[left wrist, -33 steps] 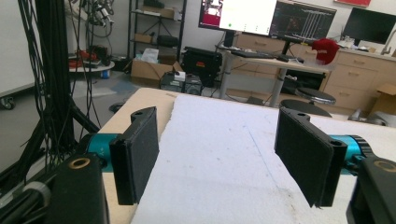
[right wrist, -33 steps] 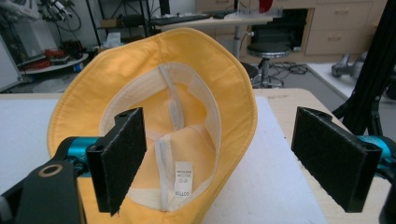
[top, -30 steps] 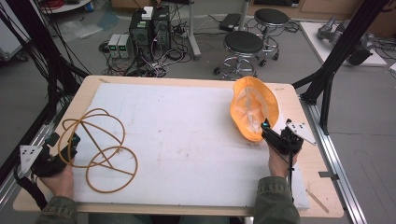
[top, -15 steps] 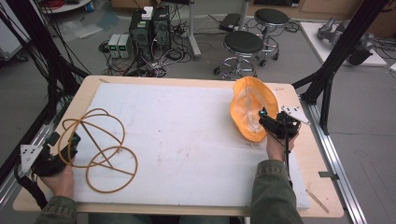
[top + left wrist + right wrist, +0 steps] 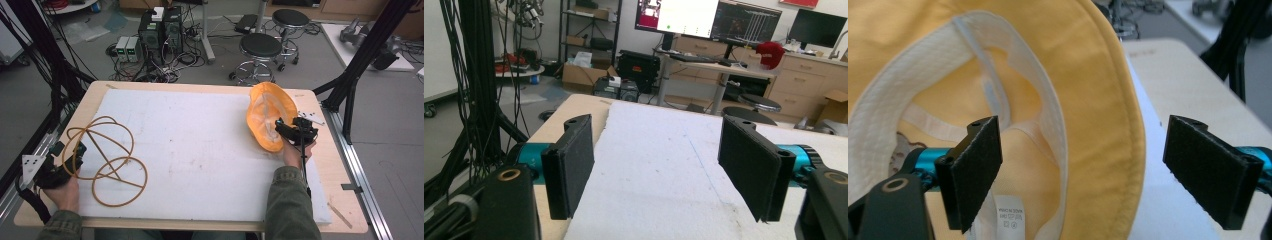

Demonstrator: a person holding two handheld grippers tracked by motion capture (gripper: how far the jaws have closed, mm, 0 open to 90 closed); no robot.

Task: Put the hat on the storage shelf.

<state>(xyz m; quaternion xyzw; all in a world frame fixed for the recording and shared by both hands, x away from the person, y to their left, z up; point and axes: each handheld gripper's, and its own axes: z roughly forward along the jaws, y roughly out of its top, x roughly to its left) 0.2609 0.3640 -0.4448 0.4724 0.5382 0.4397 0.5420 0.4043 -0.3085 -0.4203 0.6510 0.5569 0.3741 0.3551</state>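
While the person's right hand (image 5: 294,152) rests near the right edge of the table (image 5: 330,170), the right gripper (image 5: 289,131) reaches over the near-right rim of a yellow bucket hat (image 5: 270,102) that lies upturned on the white foam mat (image 5: 200,145). Seen from the right gripper view, the right gripper stands with its jaws spread wide and holding nothing: one black pad hangs over the hat's pale lining (image 5: 878,100), just above a small white care label (image 5: 1010,216), and the other sits out past the brim over the mat, so that the yellow brim (image 5: 1108,125) runs up between the two pads. Whether either pad touches the cloth cannot be told. From the high view, the hat sits at the far right of the mat, its opening turned up and its lining showing, with the gripper at its nearer edge.

Across the table, well apart from the hat, the left gripper (image 5: 75,154) rests in the person's left hand (image 5: 62,192) at the mat's near-left corner, beside a loose coil of tan rope (image 5: 107,165) lying in several loops. In the left gripper view its jaws are likewise wide apart and empty, pointing out over bare mat toward desks and monitors beyond.
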